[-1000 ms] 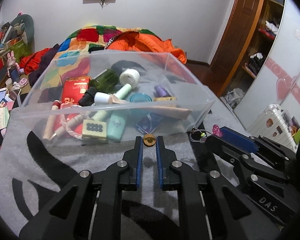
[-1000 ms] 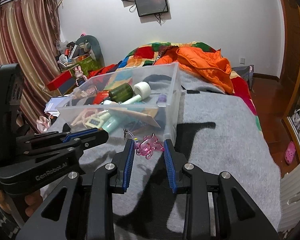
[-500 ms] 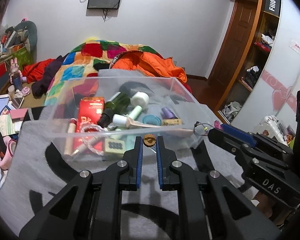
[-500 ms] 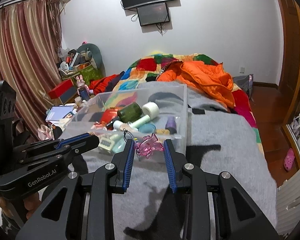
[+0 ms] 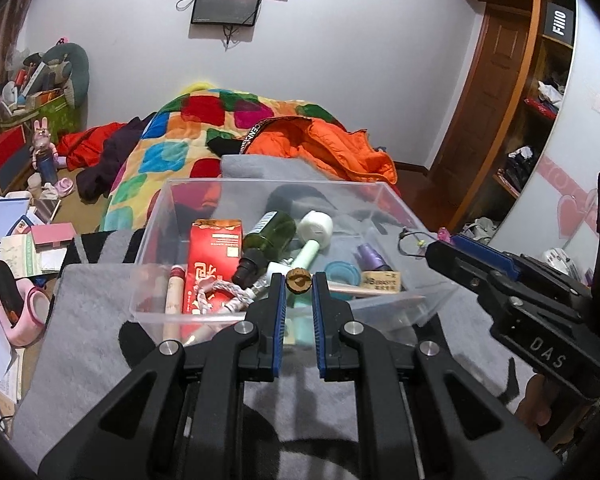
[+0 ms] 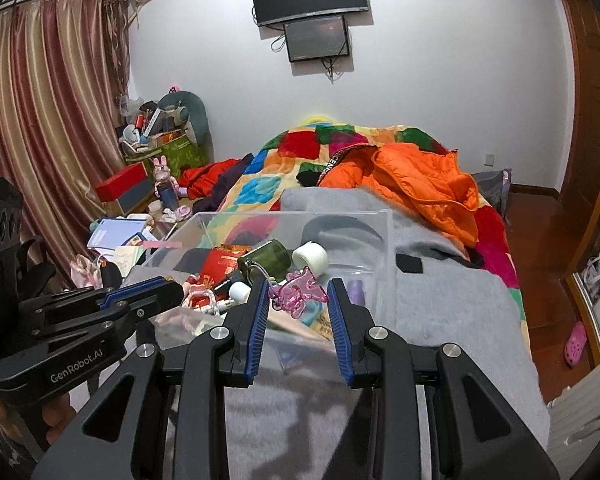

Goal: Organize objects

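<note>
A clear plastic bin [image 5: 156, 216] [image 6: 384, 224] sits on a grey blanket and holds a red packet [image 5: 214, 248], a green bottle [image 5: 270, 232], a white roll [image 5: 316, 228] and several small items. My left gripper [image 5: 299, 282] is shut on a small brown walnut-like bead [image 5: 299, 280], held above the bin's near edge. My right gripper [image 6: 298, 294] is shut on a pink translucent keychain charm [image 6: 298, 292] over the bin's near right side. The right gripper also shows in the left wrist view [image 5: 452, 246].
The grey blanket [image 6: 452, 312] covers the near bed. A colourful patchwork quilt [image 5: 172, 152] and an orange jacket [image 6: 420, 188] lie behind the bin. Books and clutter [image 5: 16, 248] sit at the left, a wardrobe [image 5: 520, 120] at the right.
Both grippers have risen with their objects, from beside the bin's front wall at blanket level to above its near rim, so I look down into the bin.
</note>
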`<state>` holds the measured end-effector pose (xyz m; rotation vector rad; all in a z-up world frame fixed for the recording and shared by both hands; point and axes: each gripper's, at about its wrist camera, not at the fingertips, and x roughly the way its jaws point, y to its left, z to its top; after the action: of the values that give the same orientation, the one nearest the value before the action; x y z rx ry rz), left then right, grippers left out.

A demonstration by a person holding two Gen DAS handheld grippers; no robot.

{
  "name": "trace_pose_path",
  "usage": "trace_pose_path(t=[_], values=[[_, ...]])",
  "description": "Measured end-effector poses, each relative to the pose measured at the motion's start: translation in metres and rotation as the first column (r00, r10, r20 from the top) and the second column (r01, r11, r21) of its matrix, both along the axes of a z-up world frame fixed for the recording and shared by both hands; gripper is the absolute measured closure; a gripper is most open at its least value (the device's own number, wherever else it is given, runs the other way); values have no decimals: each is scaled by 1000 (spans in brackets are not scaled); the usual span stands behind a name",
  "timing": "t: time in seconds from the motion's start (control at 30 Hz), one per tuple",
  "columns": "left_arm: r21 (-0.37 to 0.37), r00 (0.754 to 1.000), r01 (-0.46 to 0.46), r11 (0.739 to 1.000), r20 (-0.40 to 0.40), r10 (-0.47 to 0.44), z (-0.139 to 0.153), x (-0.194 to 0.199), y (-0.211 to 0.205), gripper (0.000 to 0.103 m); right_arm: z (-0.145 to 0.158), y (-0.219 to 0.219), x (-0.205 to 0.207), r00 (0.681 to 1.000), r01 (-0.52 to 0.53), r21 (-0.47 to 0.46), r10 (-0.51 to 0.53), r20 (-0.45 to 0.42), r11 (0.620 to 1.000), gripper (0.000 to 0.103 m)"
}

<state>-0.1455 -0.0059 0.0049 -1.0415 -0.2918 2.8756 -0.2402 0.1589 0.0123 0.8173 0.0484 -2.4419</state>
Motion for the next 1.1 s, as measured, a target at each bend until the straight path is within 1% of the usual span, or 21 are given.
trace_pose_path(t=[0.23,0.33,0.43,0.63,0.73,0.77,0.83,0.87,0.9,0.93,1.0,1.03,1.1], values=[[-9,999,10,1000,41,-10,-15,-17,-1,91,-19,-17,-20,999,3,27,-5,48,1000,76],[-10,999,12,1000,38,-12,-17,-18,0,91,-26,-17,-28,996,21,26,-23,84,999,75],[-15,999,20,1000,40,-19,-17,-18,2,91,-32,-14,-33,992,6,10,-7,125,1000,72],[-3,999,16,1000,34,-16,-13,-13,-1,91,-26,-12,-23,995,-17,16,16,103,1000,70],[-12,1000,11,1000,19,-10,-8,-7,-3,91,-20,-11,-13,996,-29,27,27,80,999,70],[-15,1000,10,1000,15,-9,-7,-6,-3,91,-17,-11,-9,997,-34,27,32,71,999,69],[-21,1000,9,1000,6,-9,-3,0,-3,91,-14,-9,-3,997,-40,25,39,61,999,62],[-23,1000,8,1000,5,-7,-2,2,-4,86,-11,-7,1,998,-37,22,36,53,999,53],[-25,1000,6,1000,4,-6,-1,4,-4,79,-10,-5,4,998,-32,18,31,47,999,45],[-28,1000,5,1000,-3,-5,1,8,-5,75,-7,-3,7,999,-26,12,25,35,1000,43],[-40,1000,0,999,-14,-1,3,14,-6,61,-3,1,13,1000,-14,7,14,15,1000,36],[-53,1000,-2,999,-22,1,5,19,-5,57,-1,3,16,1000,-6,7,6,5,1000,35],[-74,999,-5,997,-38,2,9,27,-4,43,3,7,20,1000,11,8,-10,-11,1000,27]])
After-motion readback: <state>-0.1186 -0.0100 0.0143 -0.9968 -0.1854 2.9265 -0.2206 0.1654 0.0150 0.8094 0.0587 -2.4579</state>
